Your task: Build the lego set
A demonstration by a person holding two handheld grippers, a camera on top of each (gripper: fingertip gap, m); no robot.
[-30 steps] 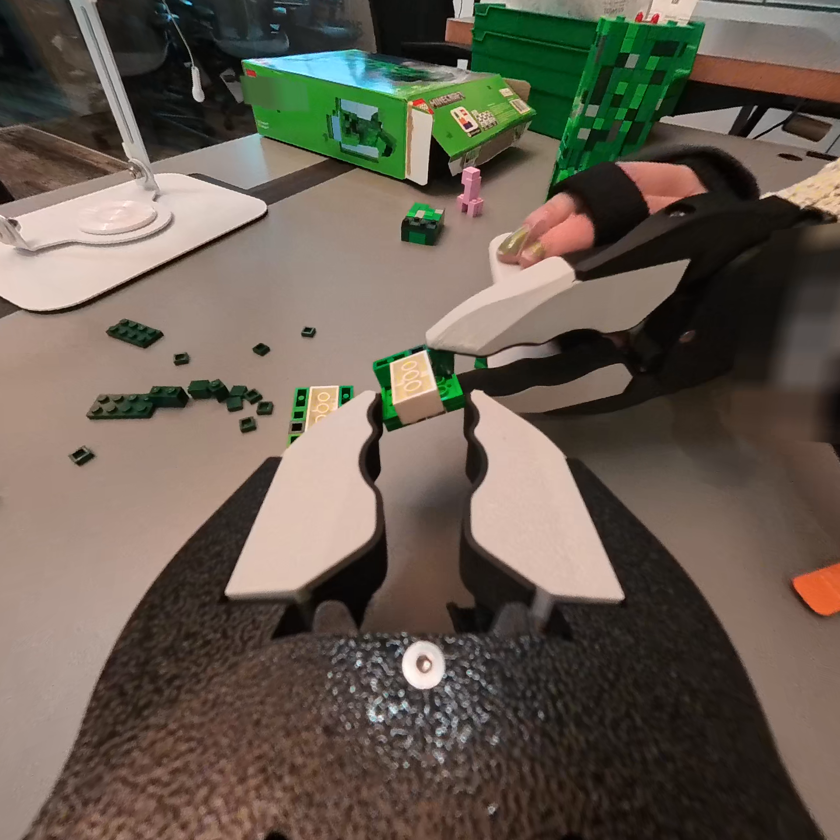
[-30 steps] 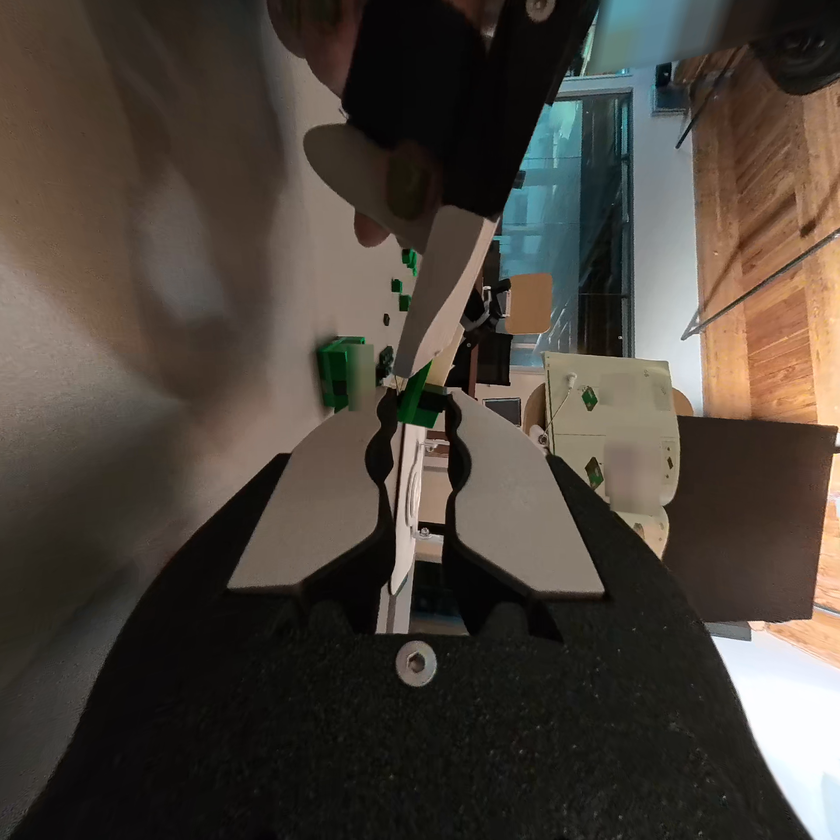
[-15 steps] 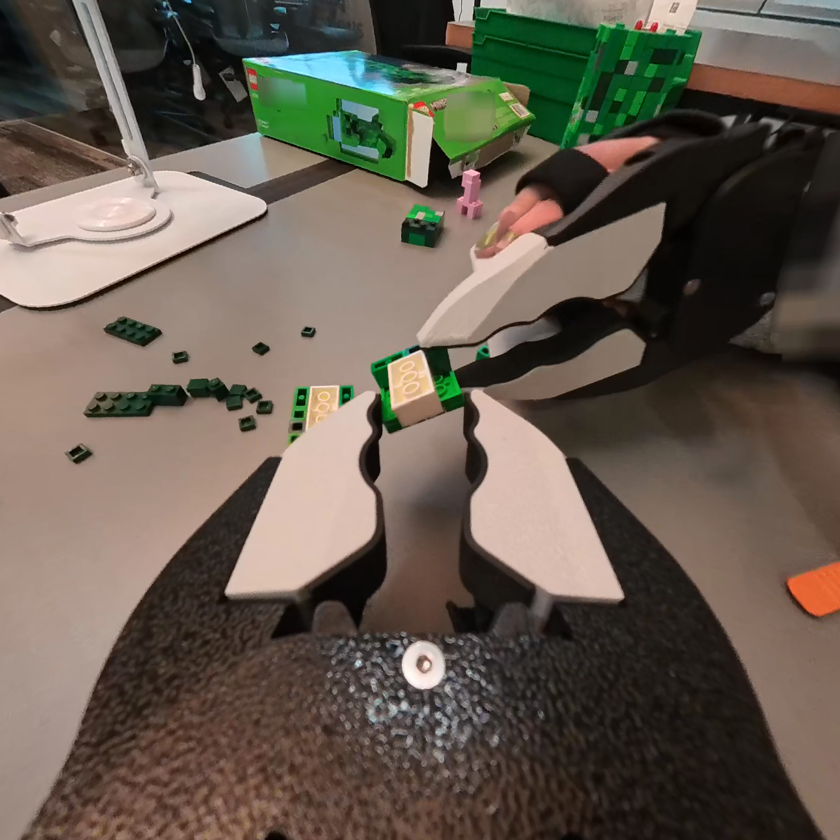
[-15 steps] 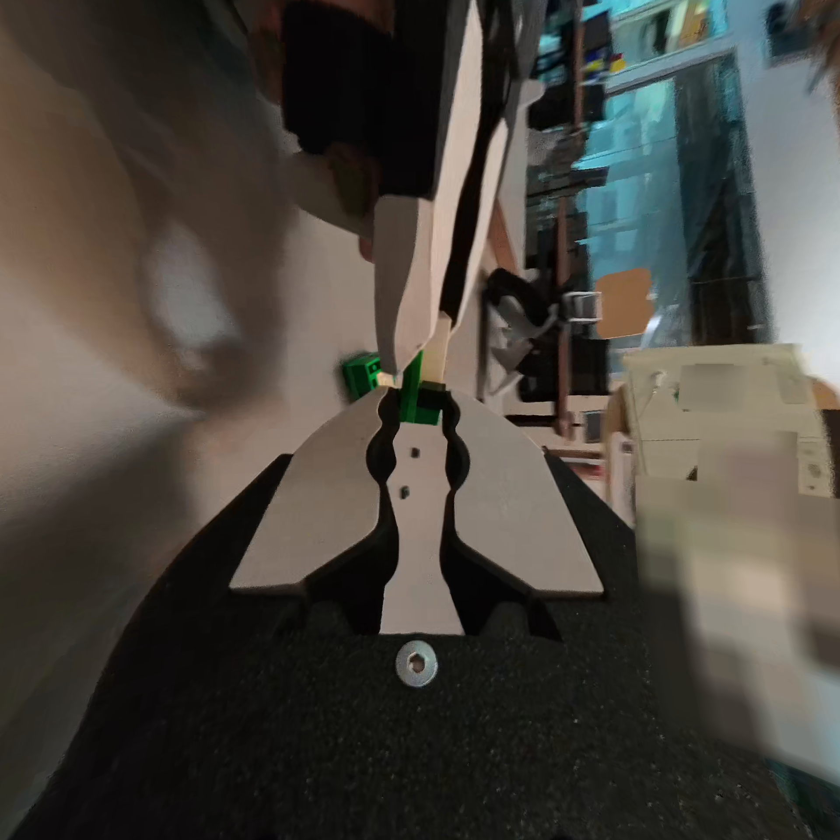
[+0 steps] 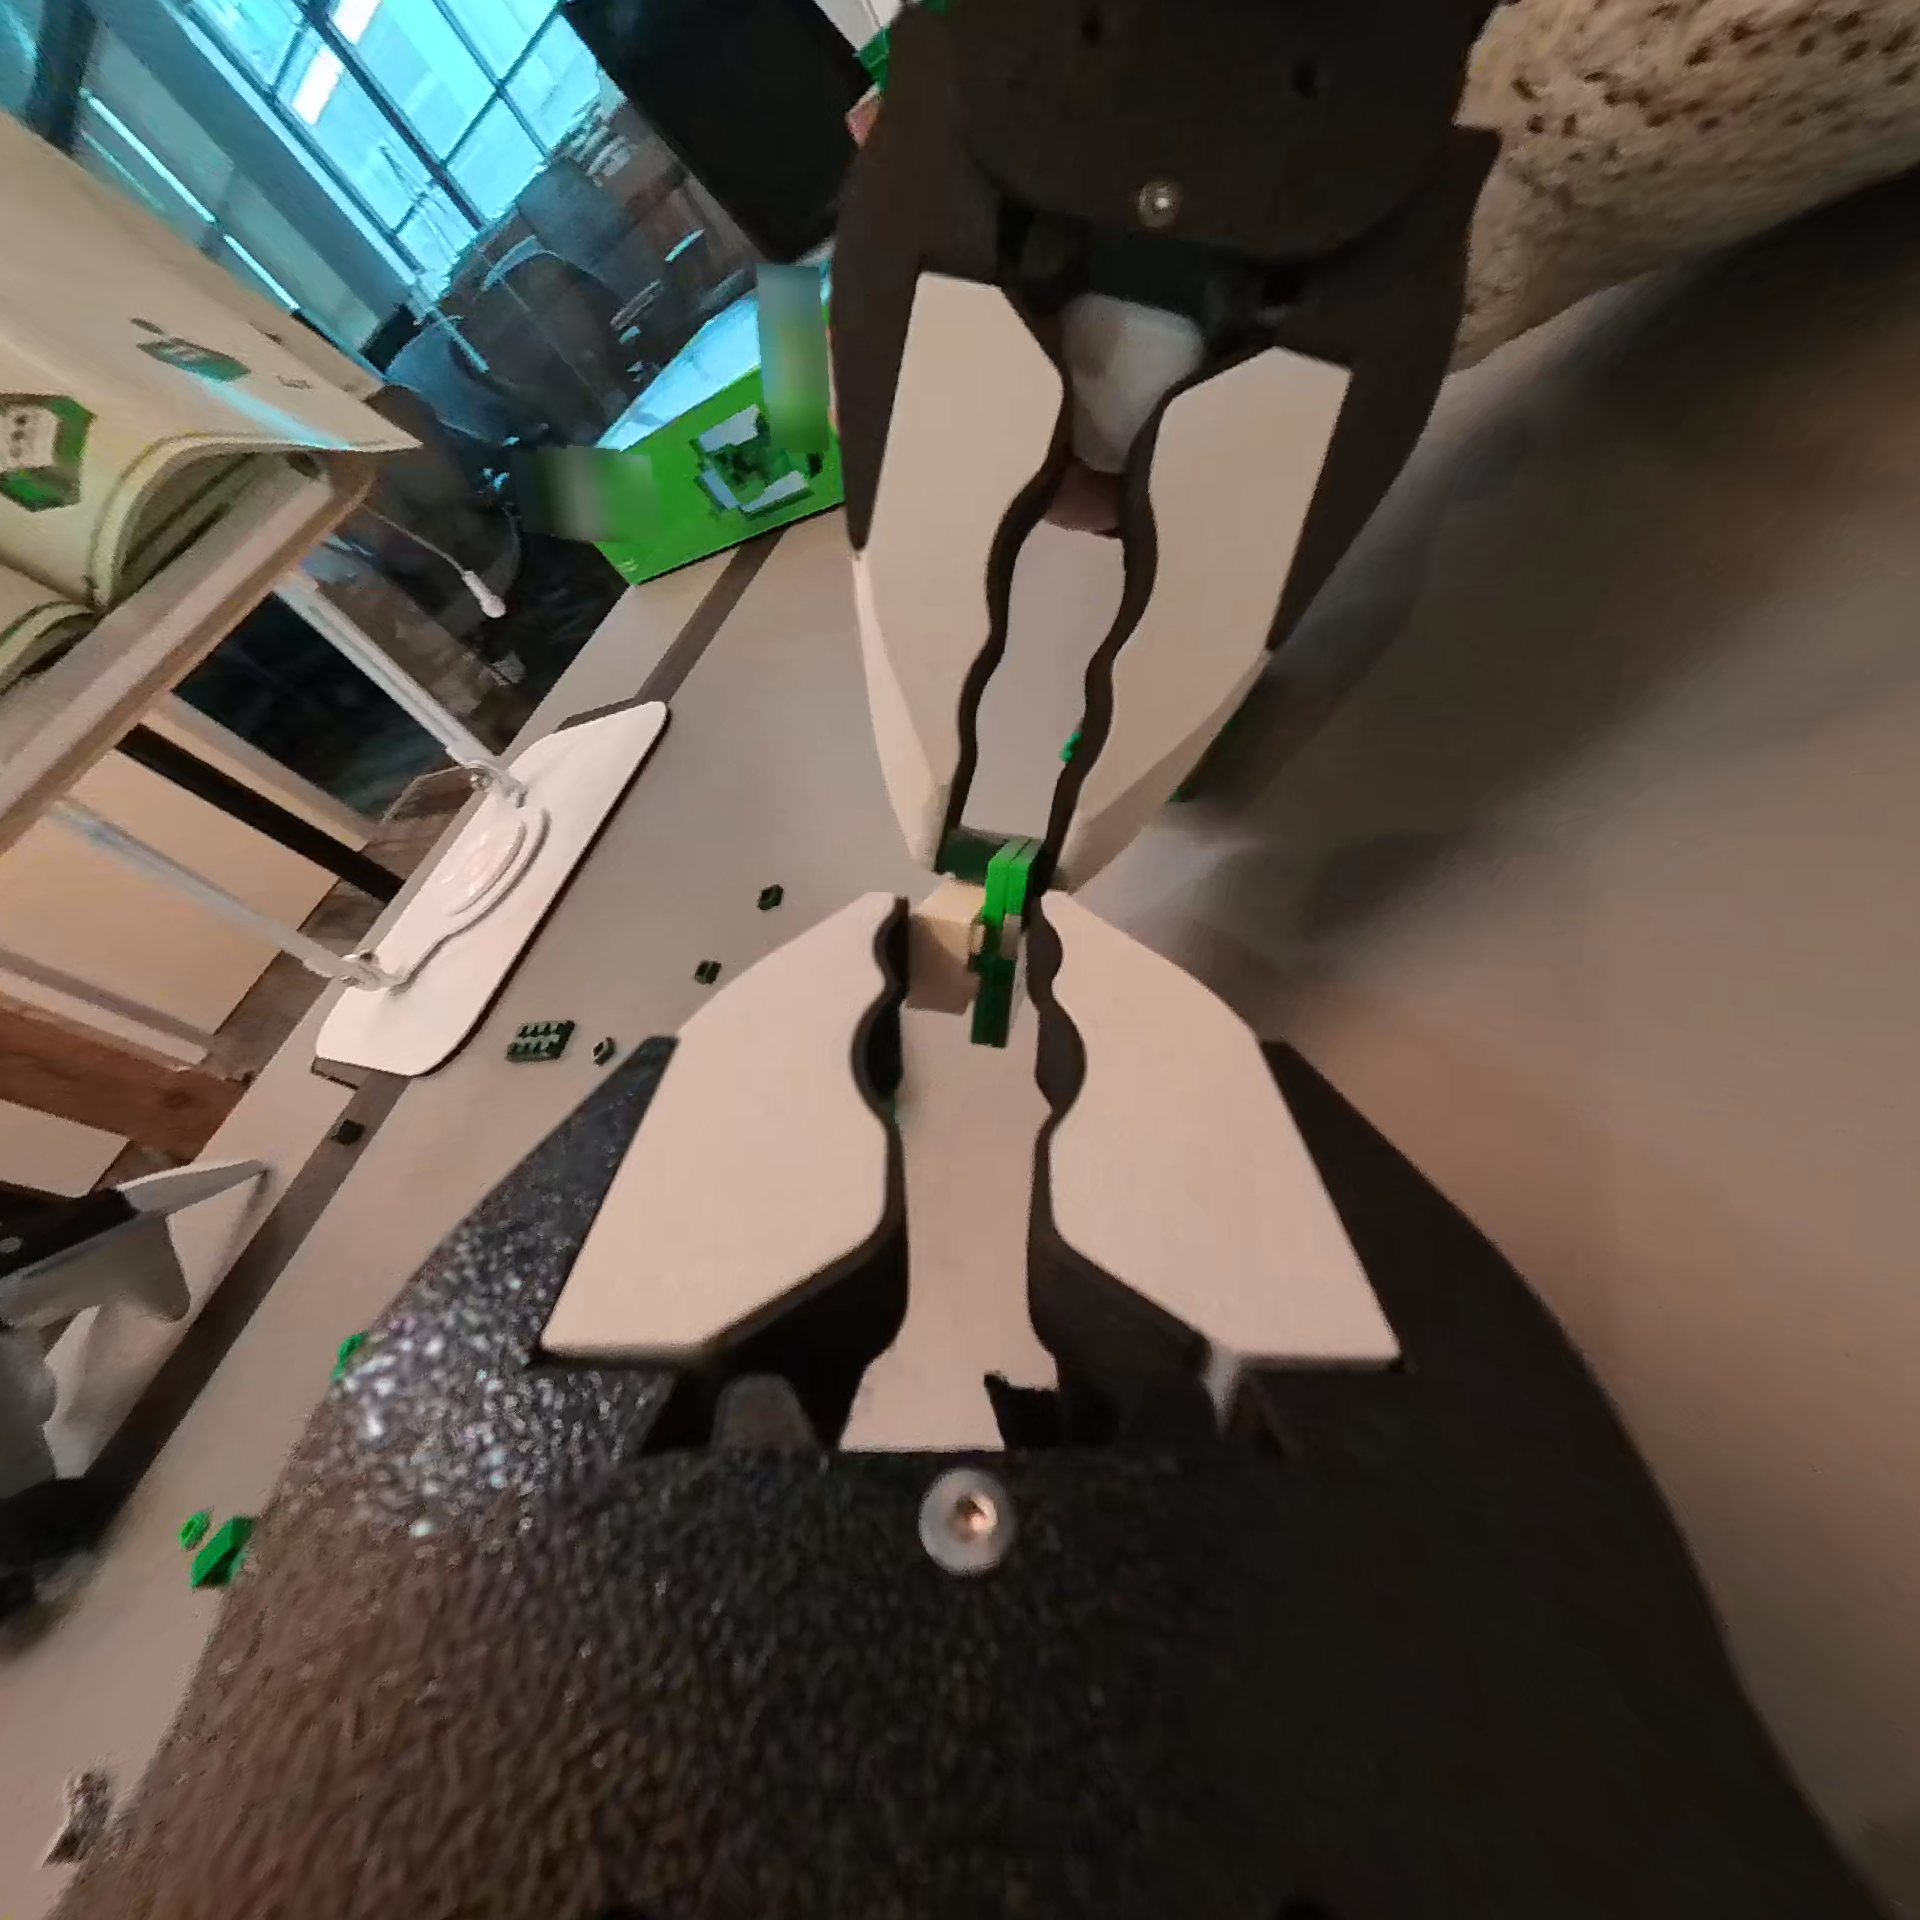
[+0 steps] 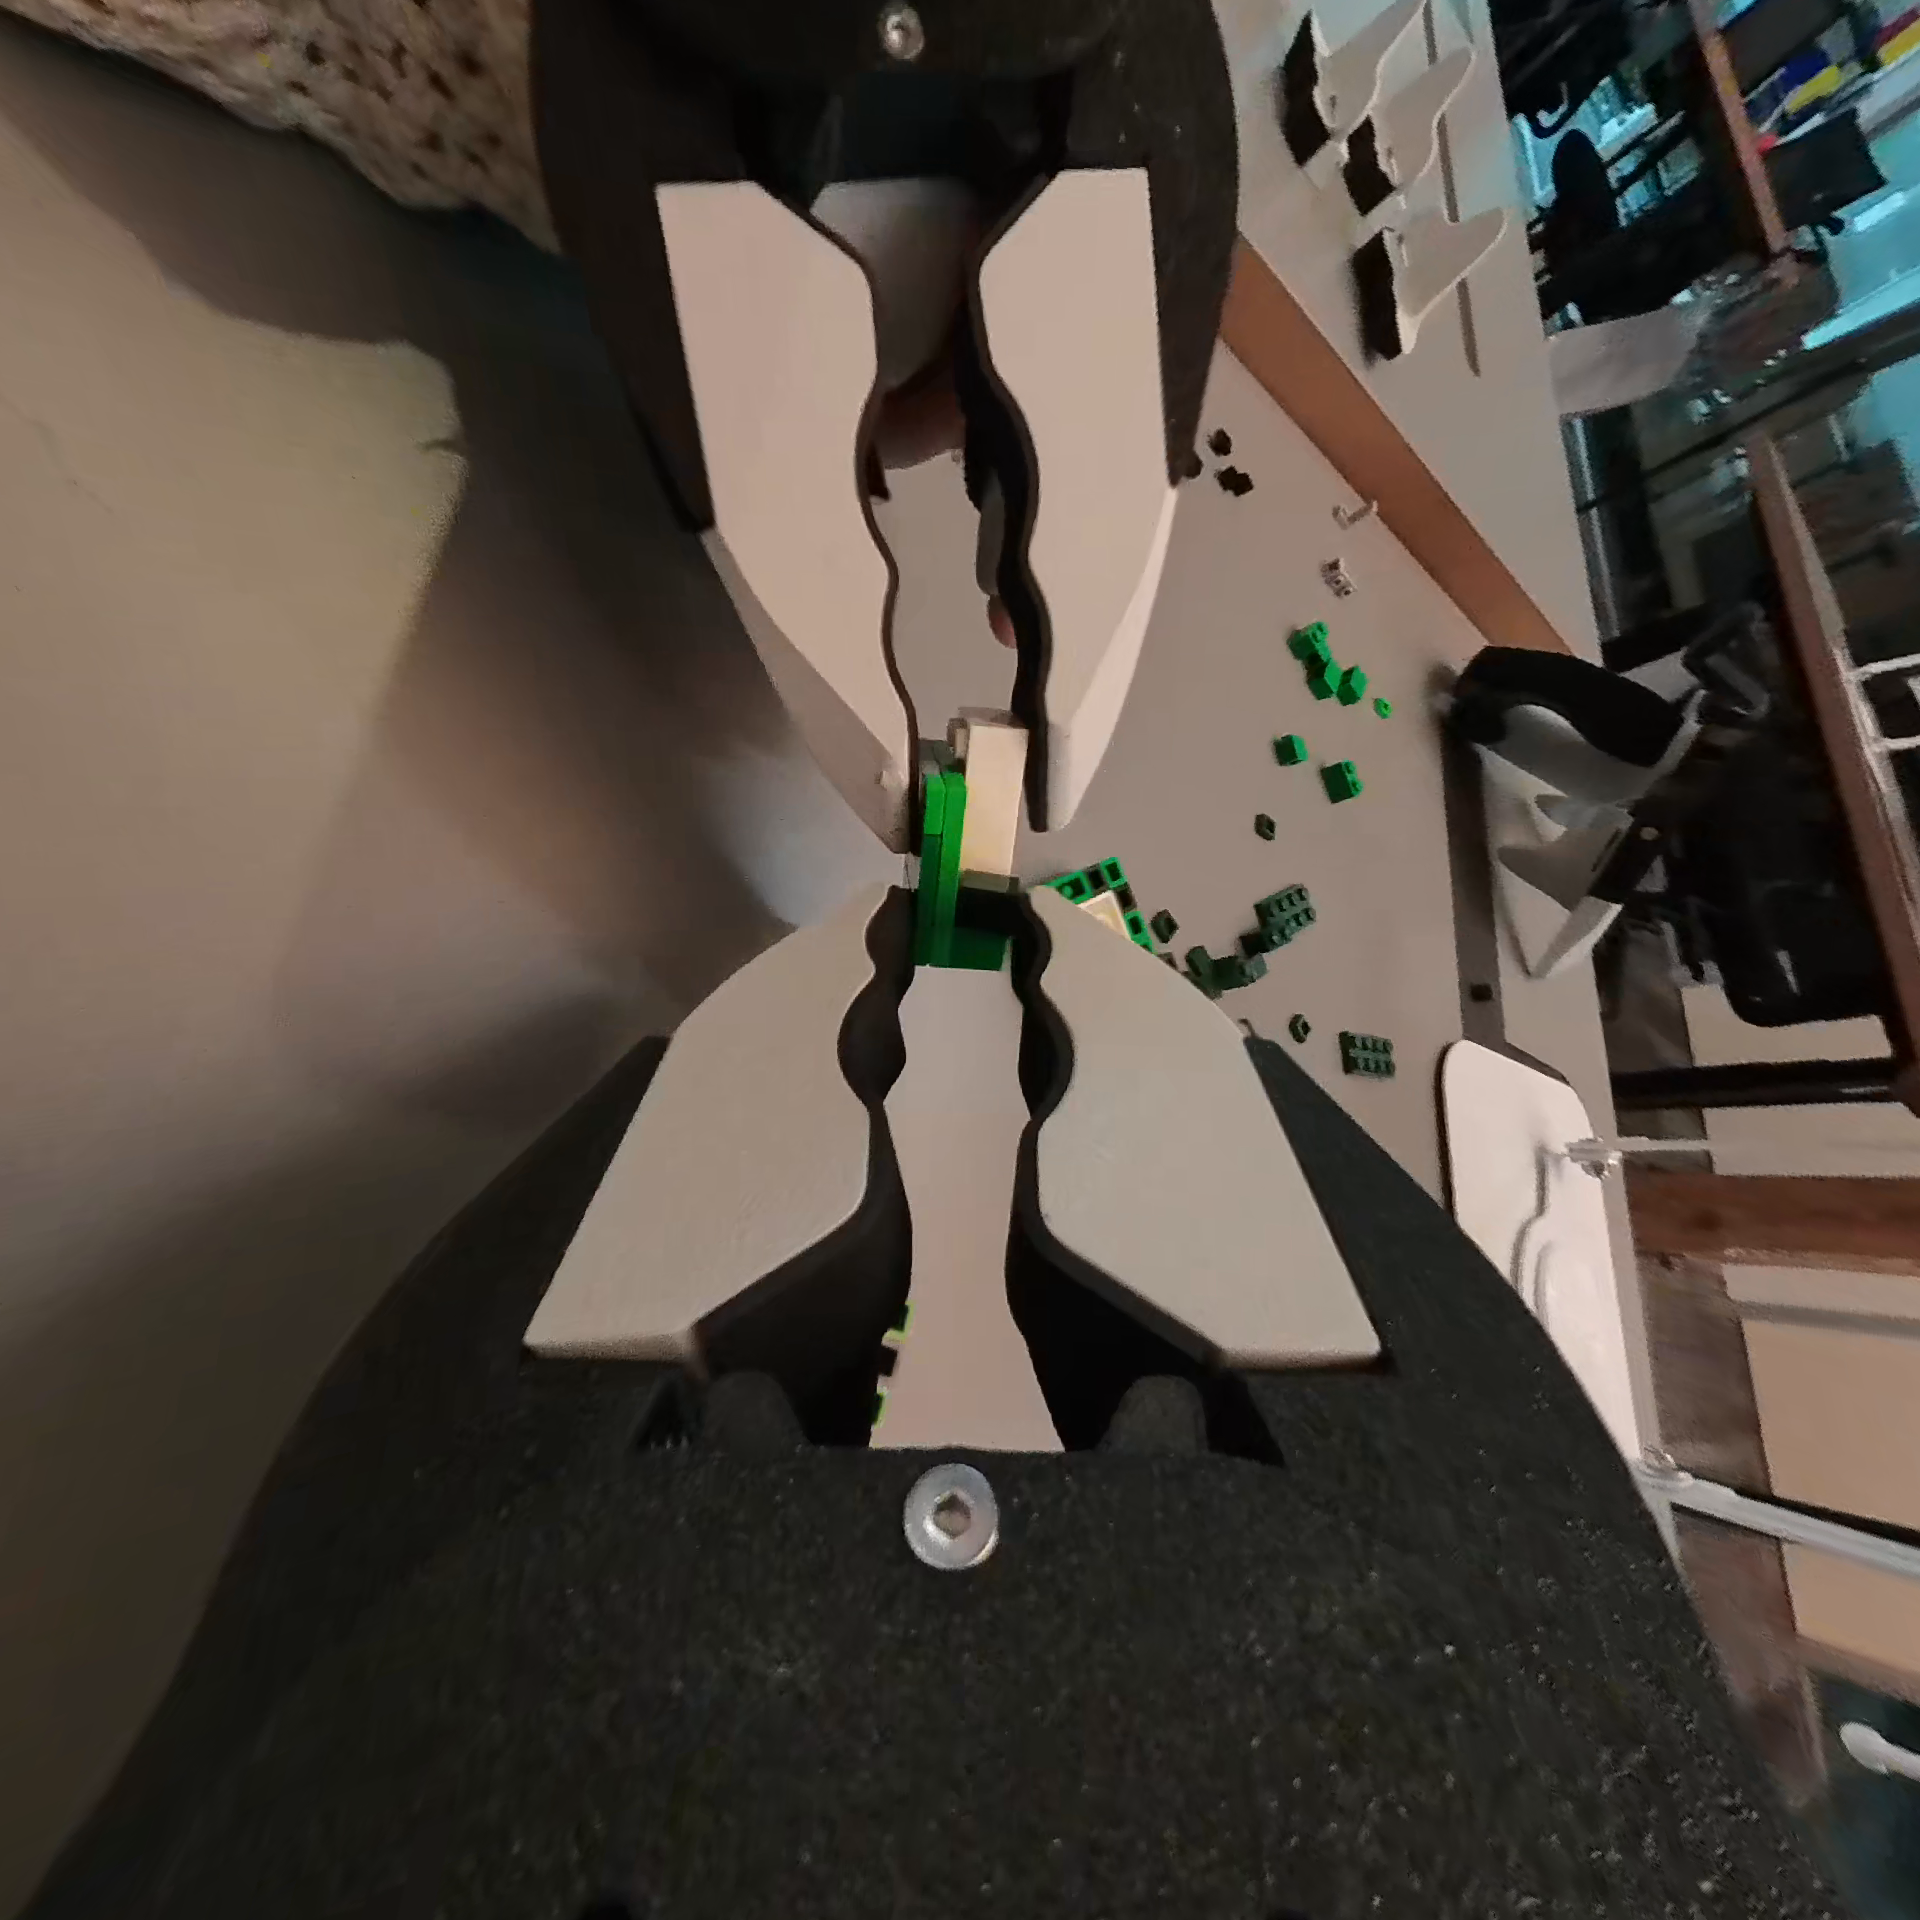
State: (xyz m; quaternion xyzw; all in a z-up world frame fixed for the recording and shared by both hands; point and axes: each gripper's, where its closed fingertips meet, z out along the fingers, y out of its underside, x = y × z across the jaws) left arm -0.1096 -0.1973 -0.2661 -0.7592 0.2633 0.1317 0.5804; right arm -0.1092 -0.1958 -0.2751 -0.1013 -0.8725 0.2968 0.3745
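lego piece (image 5: 985, 956), a small cluster of bright green plates with a cream brick on one side, is held up off the worktop (image 5: 1558, 831) between both tools, which meet tip to tip. in the left wrist view the left tool (image 5: 966, 961) has its fingers nearly together, closed on the near end of the piece, the cream brick against one finger and the green plates against the other. the right tool (image 5: 997, 842) comes in from the opposite side, pointing back at the camera, its tips closed on the far, dark green end of the same piece.

the right wrist view shows the same grip from the other side: the right tool (image 6: 961, 920) is narrowed onto the green plates and a dark green brick, and the left tool (image 6: 971, 790) pinches the cream brick (image 6: 992, 805) and the edge of the green plates. both views are tilted, so the worktop runs up the frame.

loose green bricks (image 6: 1273, 925) lie scattered on the worktop beyond the tools, with a partly built green and cream block (image 6: 1101, 899) just beside the right tool's finger. a white flat stand base (image 5: 499, 883) with a clear arm sits near the worktop edge, and a green box (image 5: 727, 488) lies farther back. a speckled sleeve (image 5: 1662, 135) shows behind the right tool.
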